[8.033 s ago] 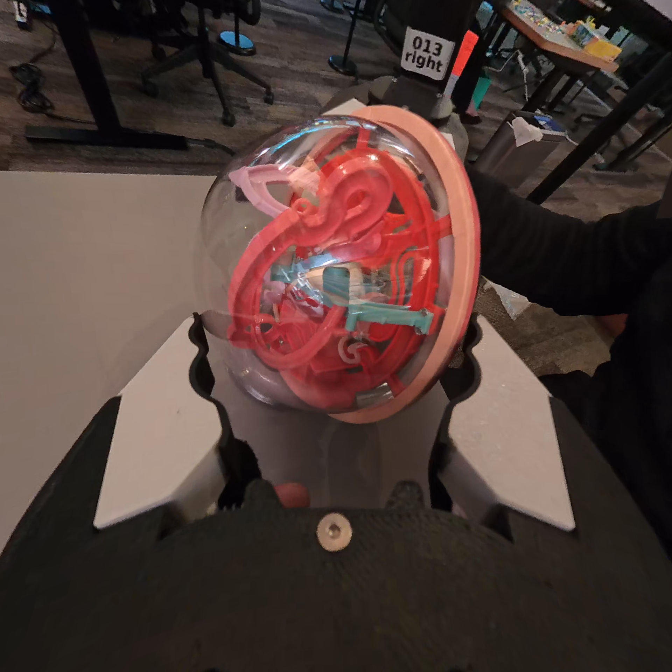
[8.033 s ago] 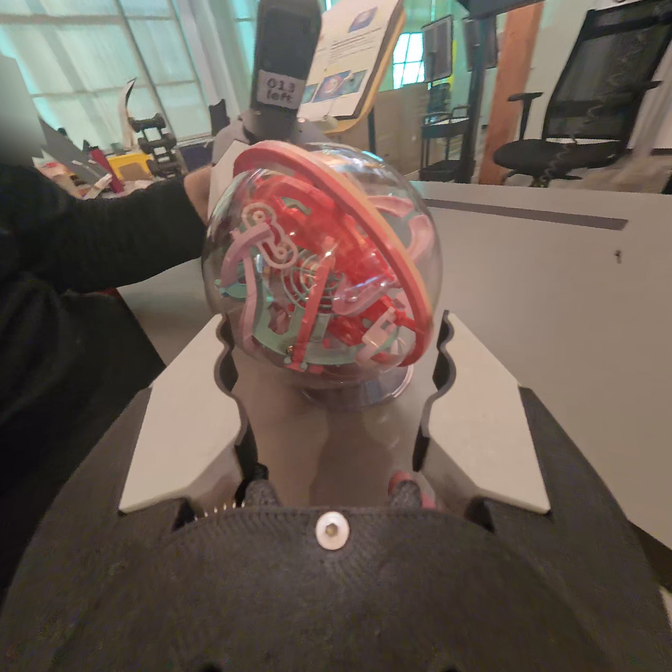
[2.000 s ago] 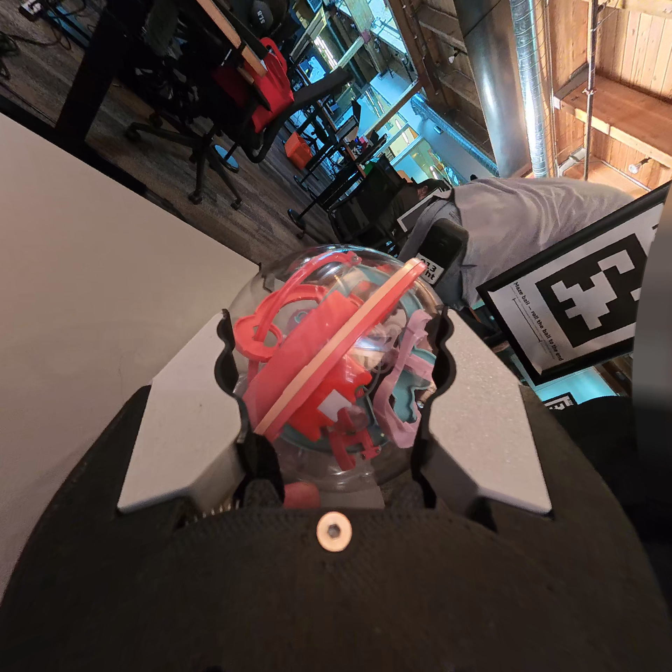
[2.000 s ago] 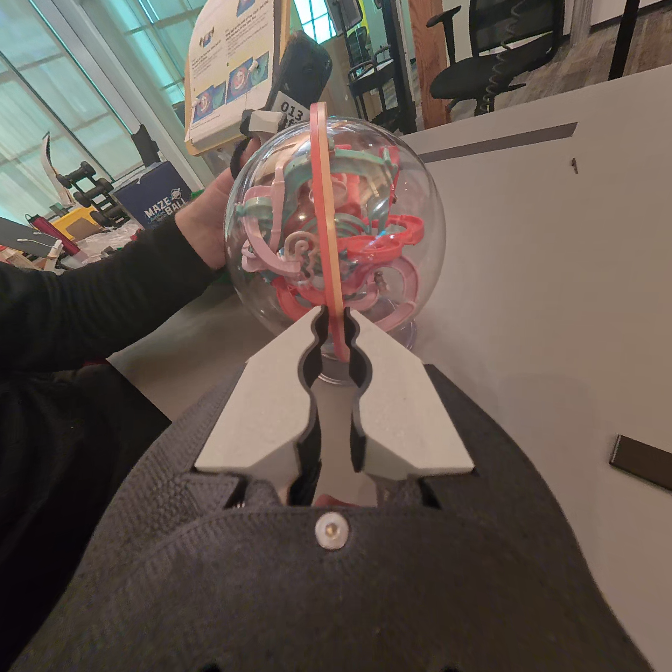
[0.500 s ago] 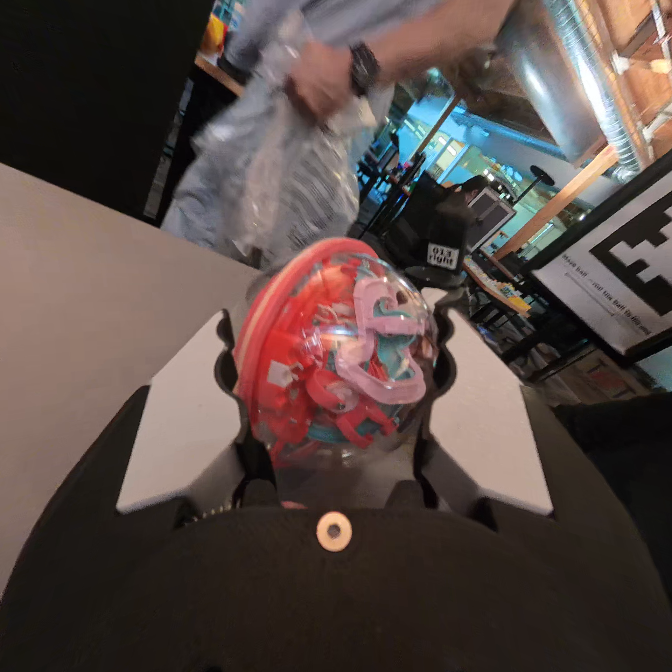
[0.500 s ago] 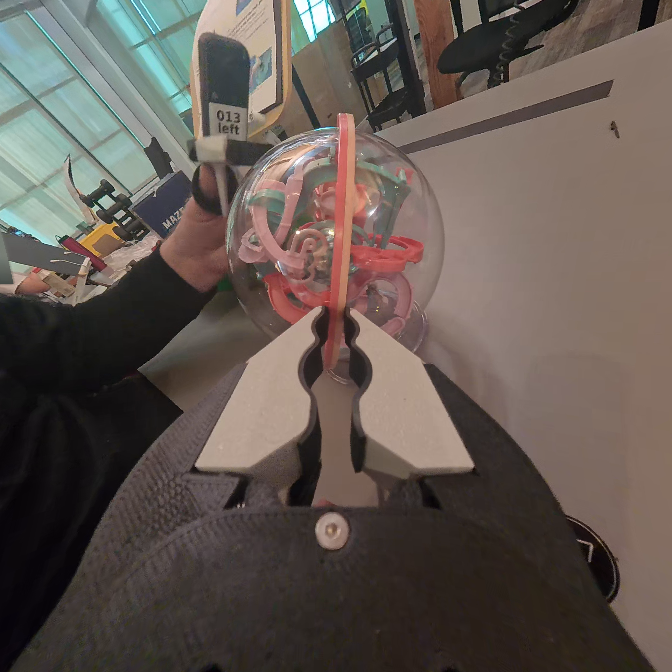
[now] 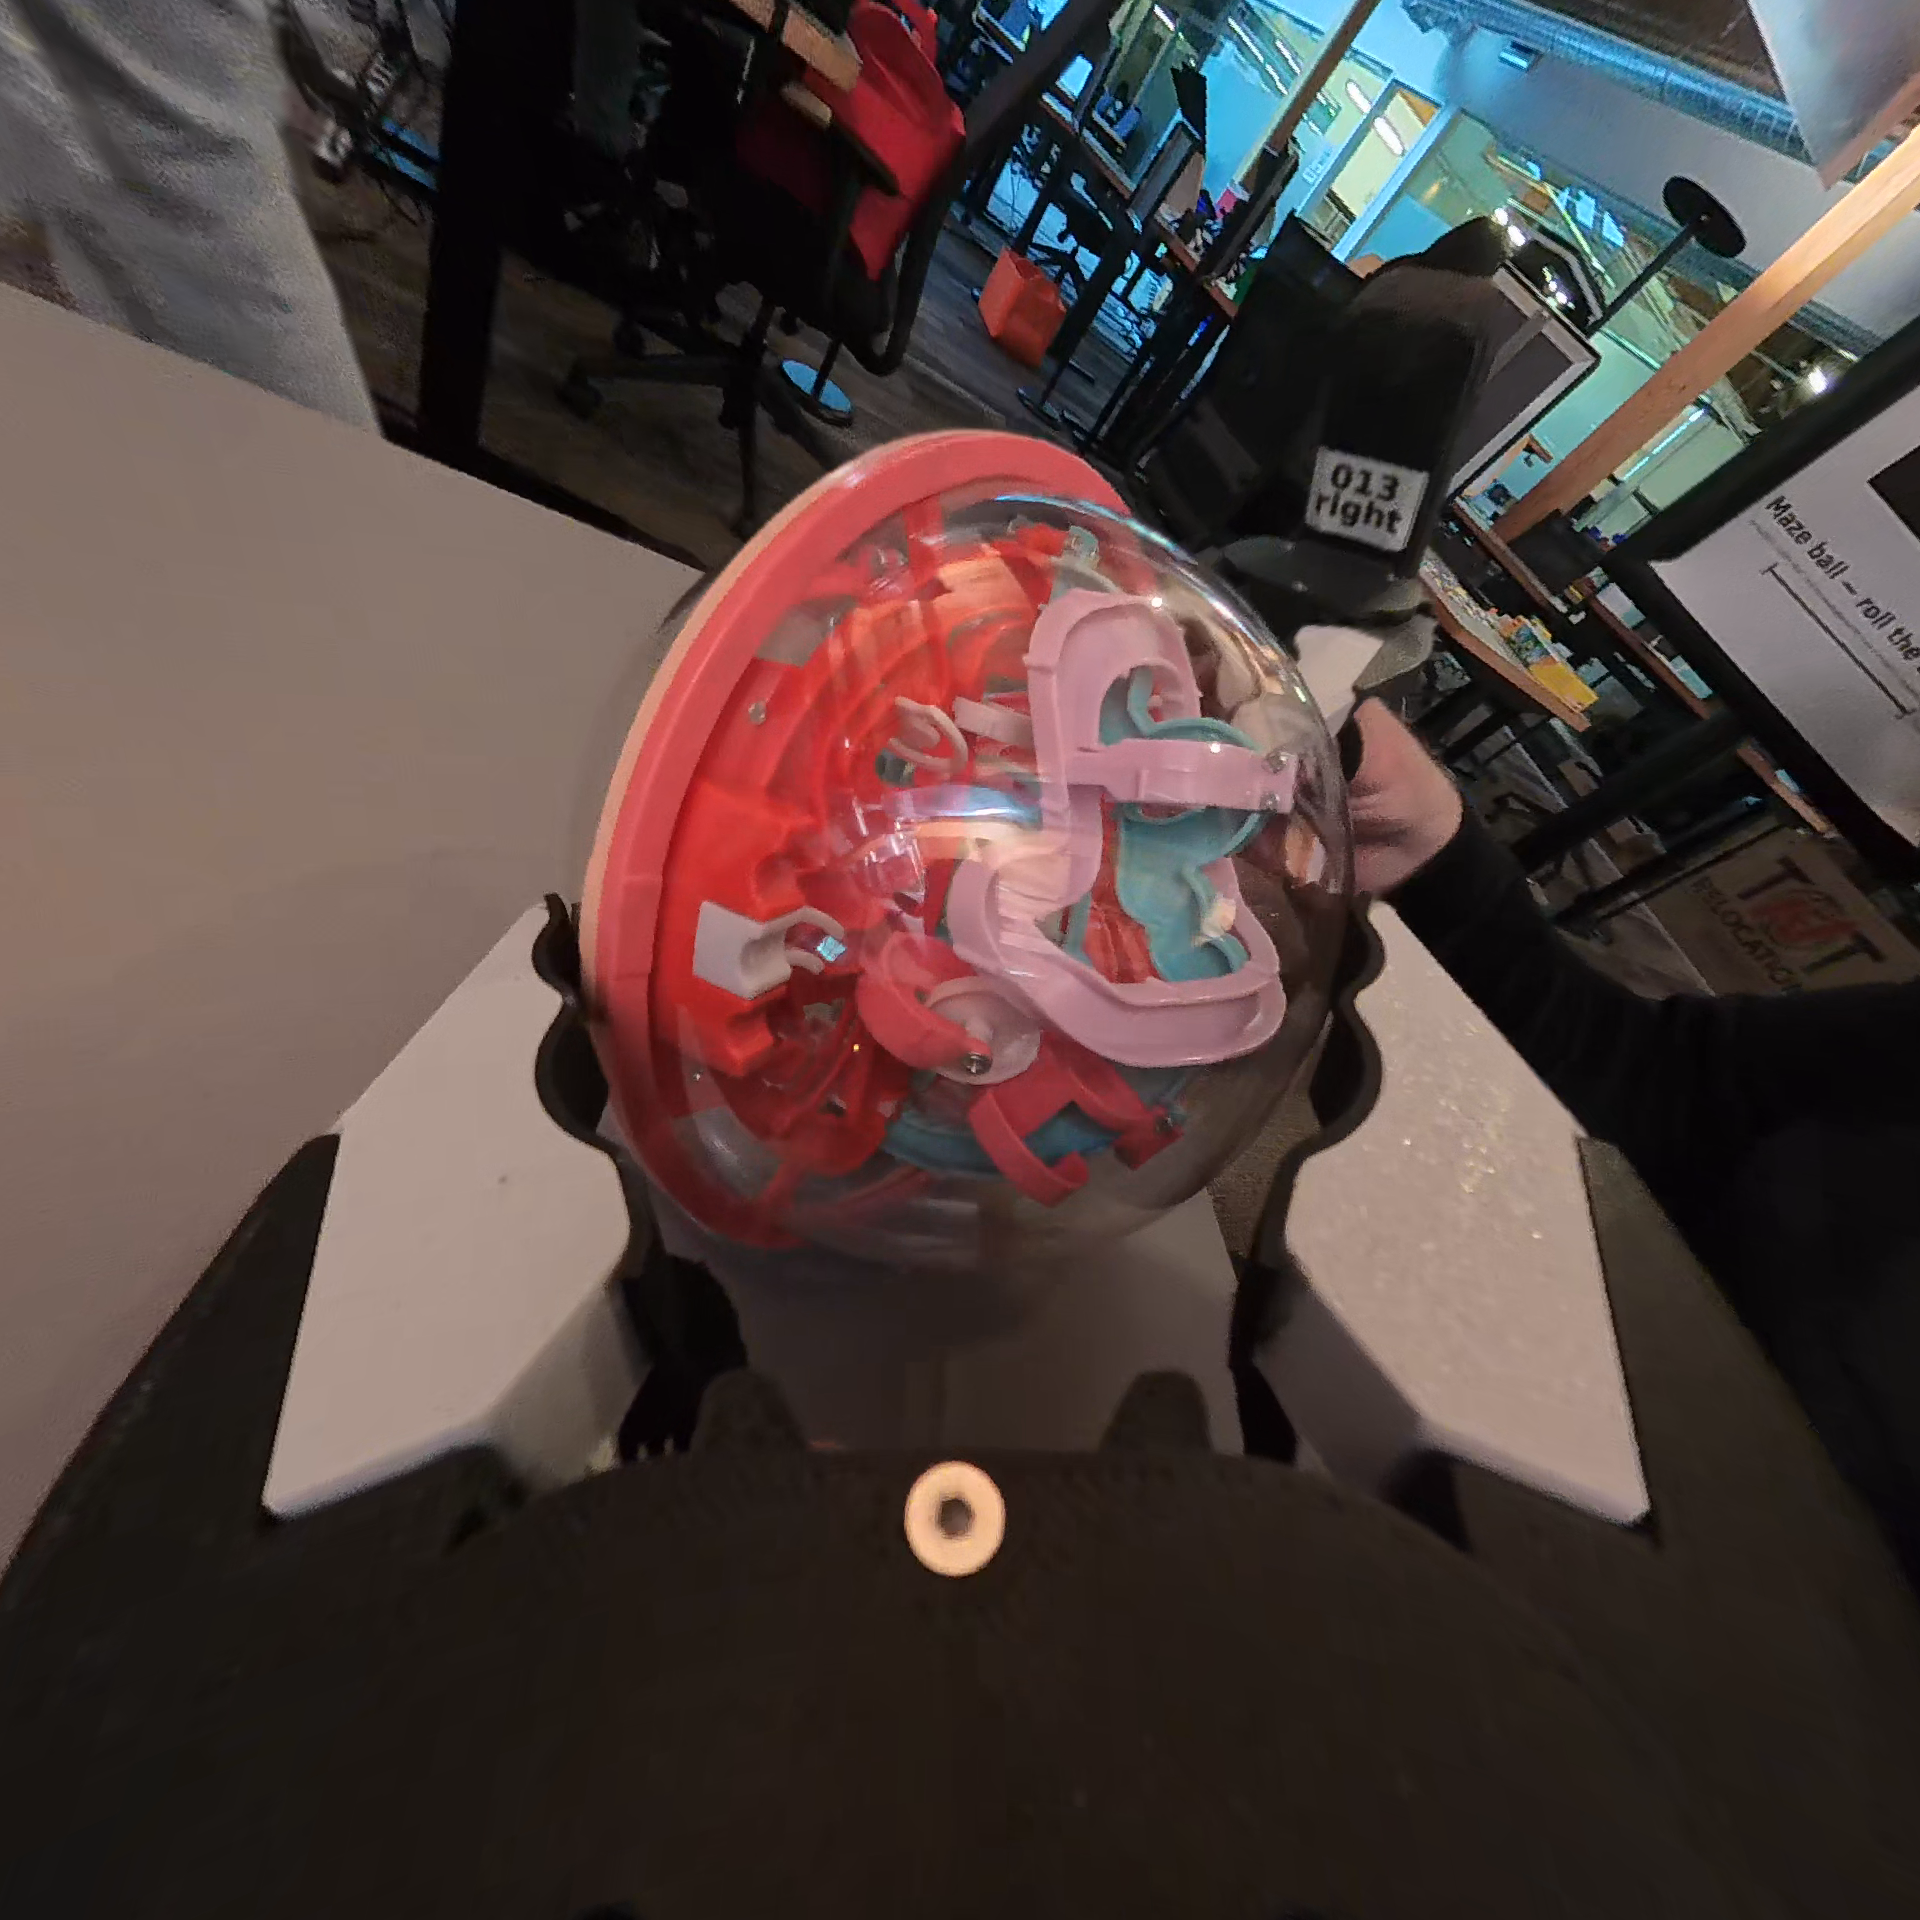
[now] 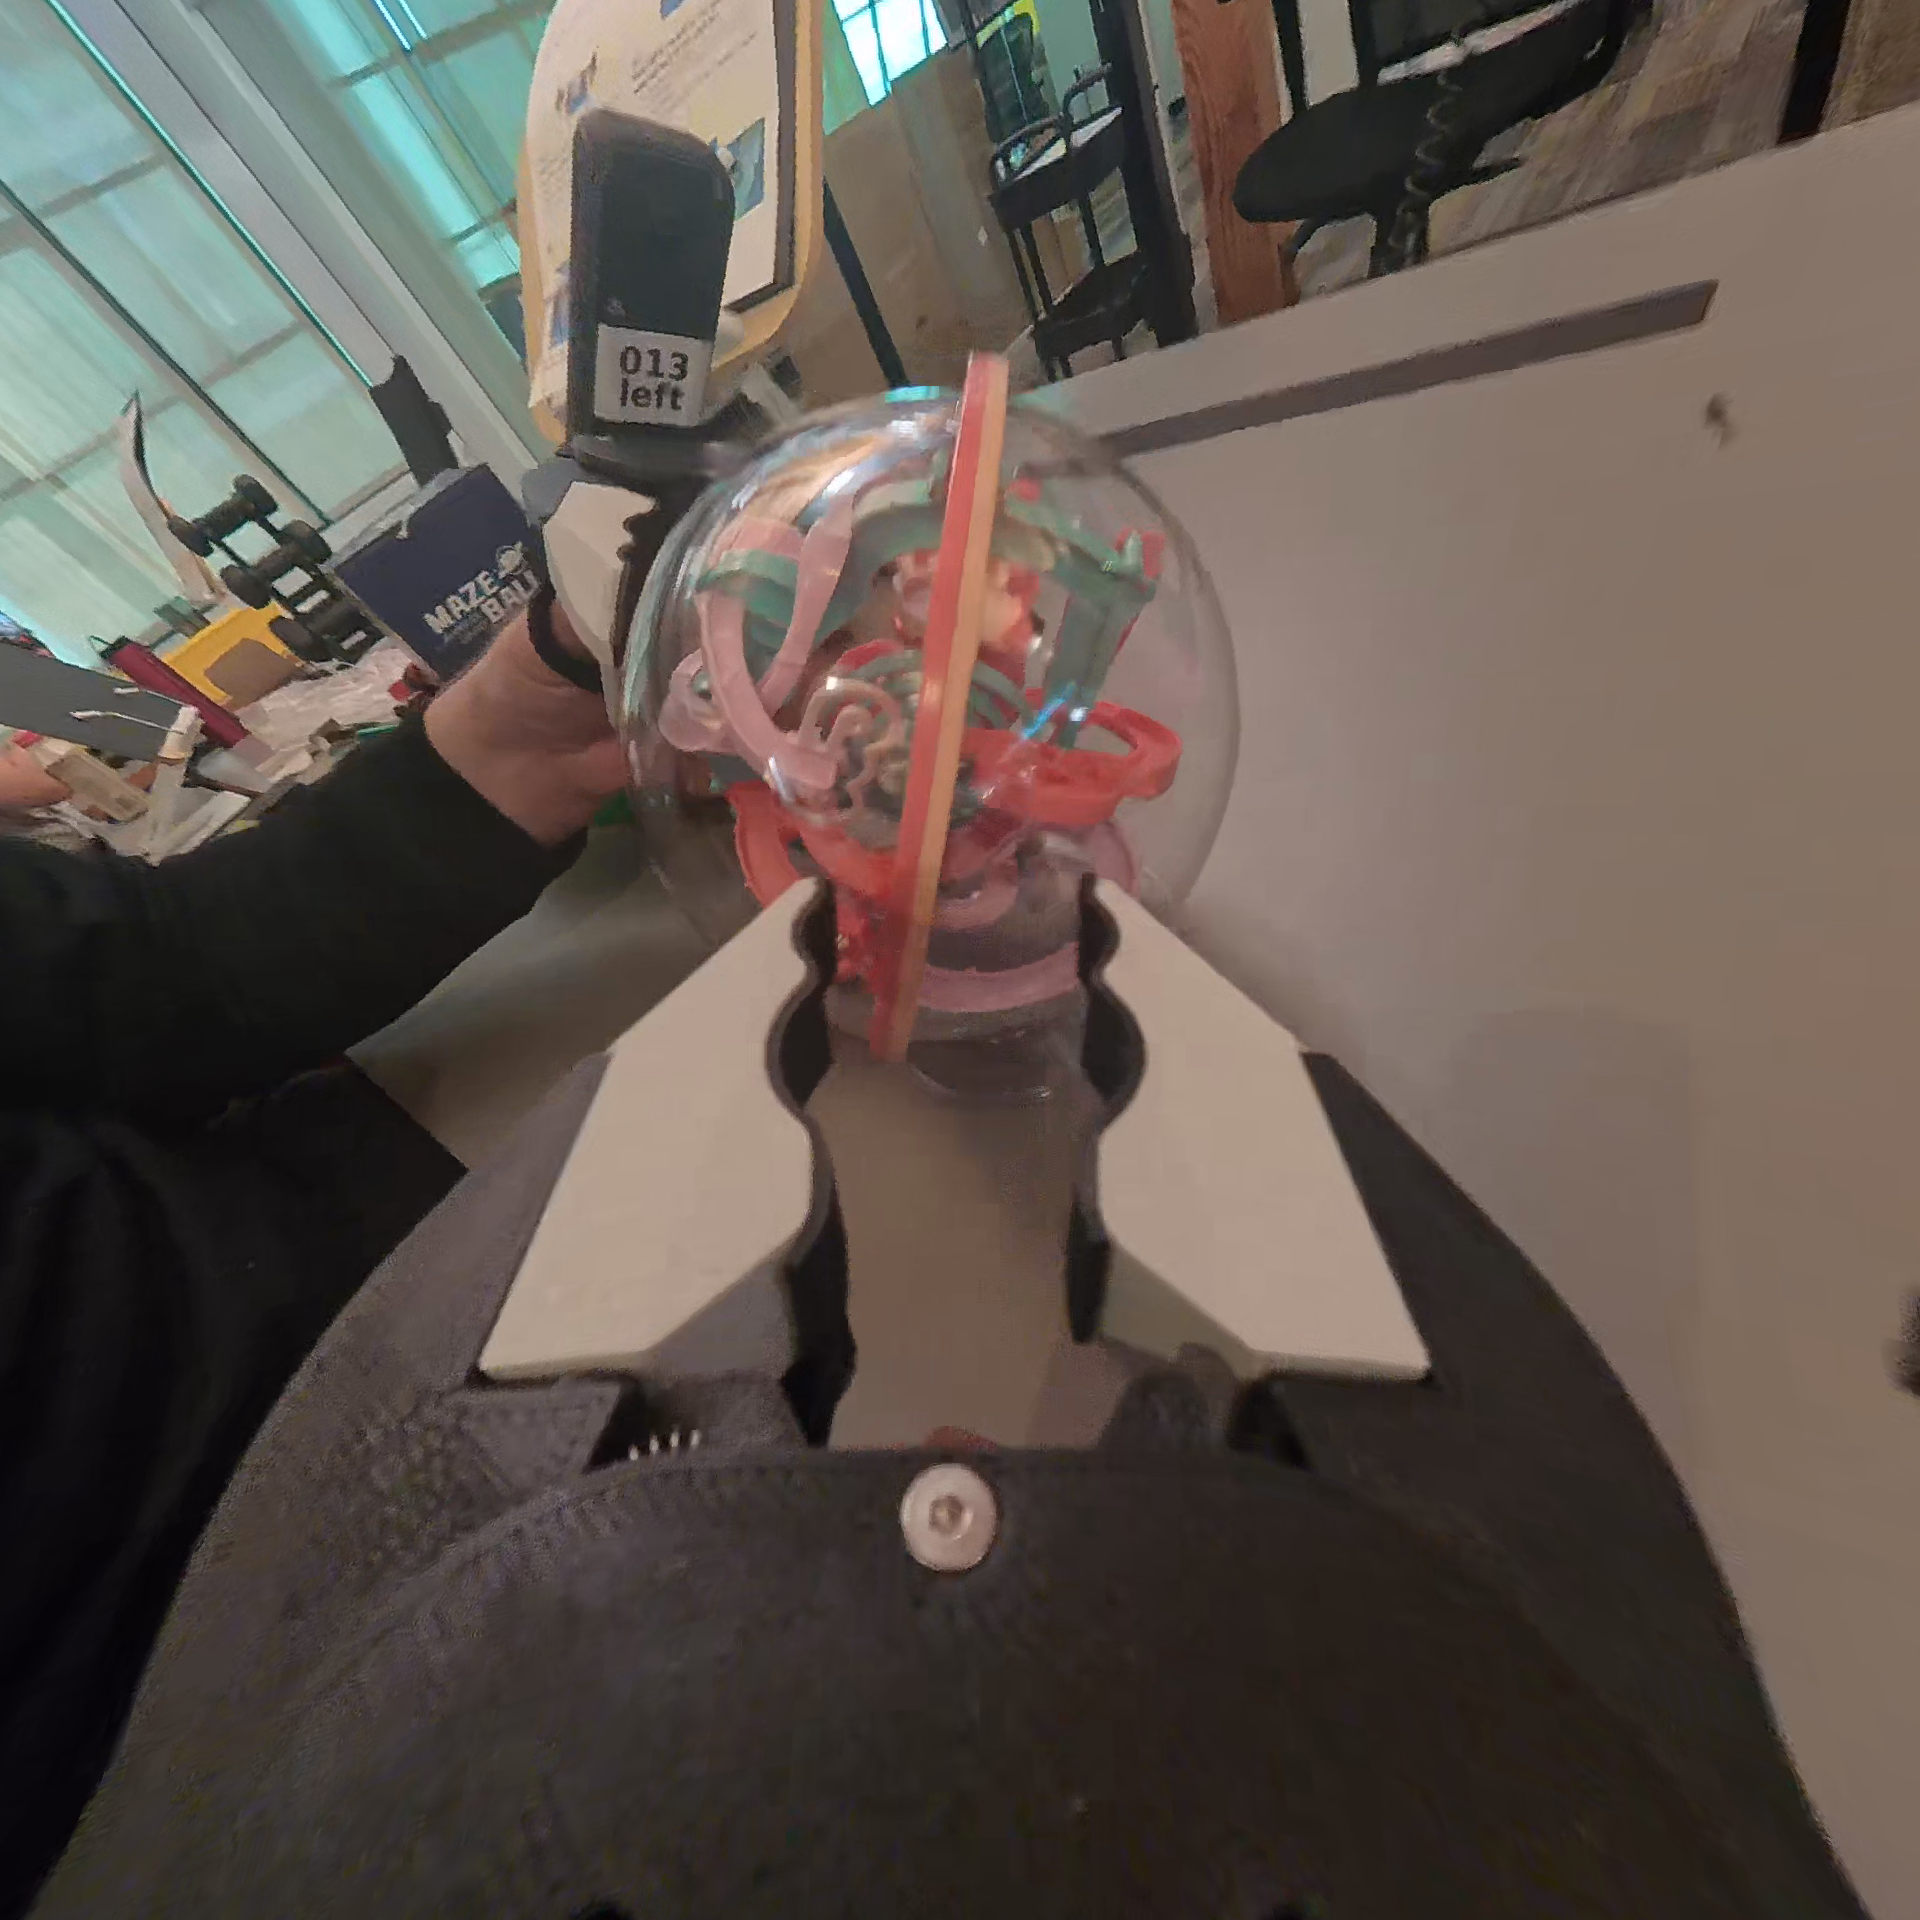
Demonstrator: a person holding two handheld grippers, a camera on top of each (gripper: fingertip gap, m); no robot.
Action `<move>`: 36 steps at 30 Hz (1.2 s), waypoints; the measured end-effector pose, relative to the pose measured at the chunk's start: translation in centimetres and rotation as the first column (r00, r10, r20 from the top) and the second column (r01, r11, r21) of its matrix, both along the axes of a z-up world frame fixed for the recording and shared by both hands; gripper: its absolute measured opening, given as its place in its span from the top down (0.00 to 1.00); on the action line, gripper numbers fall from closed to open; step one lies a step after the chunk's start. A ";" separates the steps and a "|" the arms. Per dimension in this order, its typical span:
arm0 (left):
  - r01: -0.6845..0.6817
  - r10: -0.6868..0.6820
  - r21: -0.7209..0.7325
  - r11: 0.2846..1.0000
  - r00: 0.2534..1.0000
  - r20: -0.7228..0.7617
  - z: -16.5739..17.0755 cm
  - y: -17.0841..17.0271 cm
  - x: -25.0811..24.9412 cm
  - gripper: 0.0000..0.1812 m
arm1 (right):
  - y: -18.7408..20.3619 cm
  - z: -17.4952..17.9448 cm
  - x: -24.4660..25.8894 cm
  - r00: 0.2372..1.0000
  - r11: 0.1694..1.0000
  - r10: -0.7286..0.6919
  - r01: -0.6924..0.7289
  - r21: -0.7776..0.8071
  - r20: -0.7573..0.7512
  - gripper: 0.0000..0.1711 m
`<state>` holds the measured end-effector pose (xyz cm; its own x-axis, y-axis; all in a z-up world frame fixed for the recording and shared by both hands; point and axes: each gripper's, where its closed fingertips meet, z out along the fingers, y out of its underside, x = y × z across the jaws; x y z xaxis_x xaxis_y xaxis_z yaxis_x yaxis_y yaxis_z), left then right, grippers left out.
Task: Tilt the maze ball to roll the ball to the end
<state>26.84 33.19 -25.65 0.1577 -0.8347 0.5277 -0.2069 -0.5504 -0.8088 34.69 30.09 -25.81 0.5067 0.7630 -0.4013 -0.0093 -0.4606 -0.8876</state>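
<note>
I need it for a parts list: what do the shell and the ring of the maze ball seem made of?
Shell: clear, glossy hard plastic, probably; the tracks show through it and it carries highlights.
Ring: opaque coral-red plastic, smooth, with a dull sheen.

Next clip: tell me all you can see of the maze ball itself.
The maze ball is a clear plastic sphere with a salmon-red ring around its middle and red, pink and teal tracks inside. The left tool clasps it by both sides, ring tilted. In the right wrist view the ring stands nearly upright between the right tool's parted fingers, which do not pinch it. The small rolling ball cannot be made out.
</note>
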 end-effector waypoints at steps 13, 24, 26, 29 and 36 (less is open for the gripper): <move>0.025 -0.026 -0.029 0.999 0.999 -0.020 0.0 0.6 0.2 0.24 | 1.3 2.2 -0.6 0.998 0.997 0.056 -0.055 0.046 -0.008 0.96; 0.031 -0.032 -0.048 0.998 0.999 -0.017 0.1 0.8 0.3 0.24 | 1.5 2.3 -0.6 0.998 0.999 0.053 -0.053 0.007 -0.029 0.96; 0.029 -0.030 -0.057 0.998 0.999 -0.021 0.1 0.9 0.3 0.24 | 1.5 2.2 -0.6 0.998 0.999 0.051 -0.052 -0.003 -0.035 0.96; 0.026 -0.028 -0.064 0.998 0.999 -0.032 0.2 1.1 0.4 0.24 | 1.7 2.2 -0.5 0.998 0.998 0.050 -0.051 -0.020 -0.050 0.96; 0.028 -0.034 -0.093 0.995 0.998 -0.056 0.2 1.3 0.5 0.24 | 1.9 2.0 -0.4 0.996 0.997 0.051 -0.054 -0.048 -0.078 0.96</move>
